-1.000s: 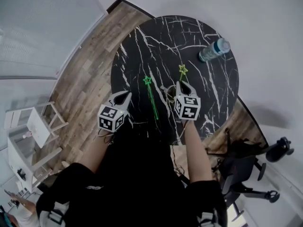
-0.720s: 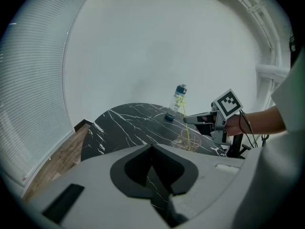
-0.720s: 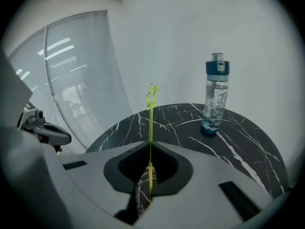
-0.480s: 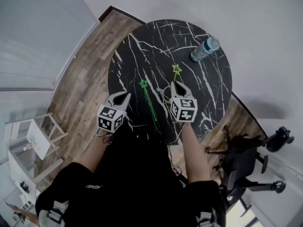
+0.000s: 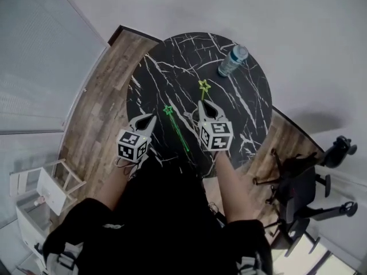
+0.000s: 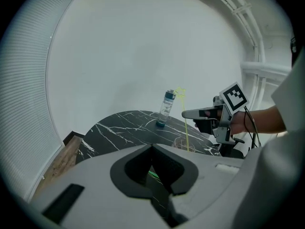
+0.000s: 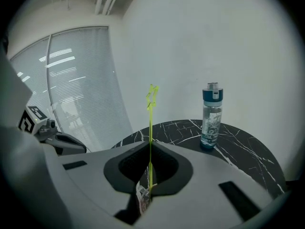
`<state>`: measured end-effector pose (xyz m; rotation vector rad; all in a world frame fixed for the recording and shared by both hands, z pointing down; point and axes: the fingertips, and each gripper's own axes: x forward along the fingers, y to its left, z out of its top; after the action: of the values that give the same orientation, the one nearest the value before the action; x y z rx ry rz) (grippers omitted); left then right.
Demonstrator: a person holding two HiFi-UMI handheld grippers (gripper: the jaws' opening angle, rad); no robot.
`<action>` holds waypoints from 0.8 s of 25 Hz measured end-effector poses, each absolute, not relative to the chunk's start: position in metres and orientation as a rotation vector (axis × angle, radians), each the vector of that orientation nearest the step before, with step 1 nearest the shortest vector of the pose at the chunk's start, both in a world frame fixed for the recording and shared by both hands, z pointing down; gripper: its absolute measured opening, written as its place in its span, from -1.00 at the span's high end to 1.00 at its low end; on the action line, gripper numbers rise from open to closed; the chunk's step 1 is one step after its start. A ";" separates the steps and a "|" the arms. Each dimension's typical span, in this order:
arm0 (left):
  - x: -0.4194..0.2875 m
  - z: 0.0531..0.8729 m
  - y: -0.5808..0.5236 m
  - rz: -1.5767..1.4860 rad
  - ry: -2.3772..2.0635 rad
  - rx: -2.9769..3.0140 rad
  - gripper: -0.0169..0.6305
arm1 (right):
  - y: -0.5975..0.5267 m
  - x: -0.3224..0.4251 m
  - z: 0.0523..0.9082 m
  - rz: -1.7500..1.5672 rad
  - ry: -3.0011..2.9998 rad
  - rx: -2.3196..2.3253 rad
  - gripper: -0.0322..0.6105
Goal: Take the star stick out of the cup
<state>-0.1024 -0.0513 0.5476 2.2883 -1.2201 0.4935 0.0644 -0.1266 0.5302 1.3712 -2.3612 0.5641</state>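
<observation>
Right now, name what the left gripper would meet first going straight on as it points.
Probably the clear blue-capped water bottle across the black marble table, though the left gripper may pass left of it; depth unclear.

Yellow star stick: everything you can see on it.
The yellow star stick is a thin, straight, yellow-green rod, plastic by the look, topped with an outline star. It stands about upright, pinched by the shut right gripper. Its lower end runs into the clear cup on the table; the star rises above the gripper.
</observation>
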 end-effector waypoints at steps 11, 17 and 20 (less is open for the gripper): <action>-0.082 0.532 -0.059 0.487 -1.111 2.400 0.95 | -0.098 0.026 0.517 0.614 -2.417 1.326 0.89; -0.079 0.545 -0.053 0.518 -1.054 2.412 0.95 | -0.079 0.000 0.535 0.624 -2.398 1.251 0.89; -0.080 0.556 -0.045 0.536 -1.018 2.406 0.95 | -0.066 -0.010 0.551 0.683 -2.367 1.229 0.89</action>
<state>-0.0797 -0.0450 0.5562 2.4056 -1.0176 0.5360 -0.0099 -0.0661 0.5509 1.2295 -2.3672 0.6834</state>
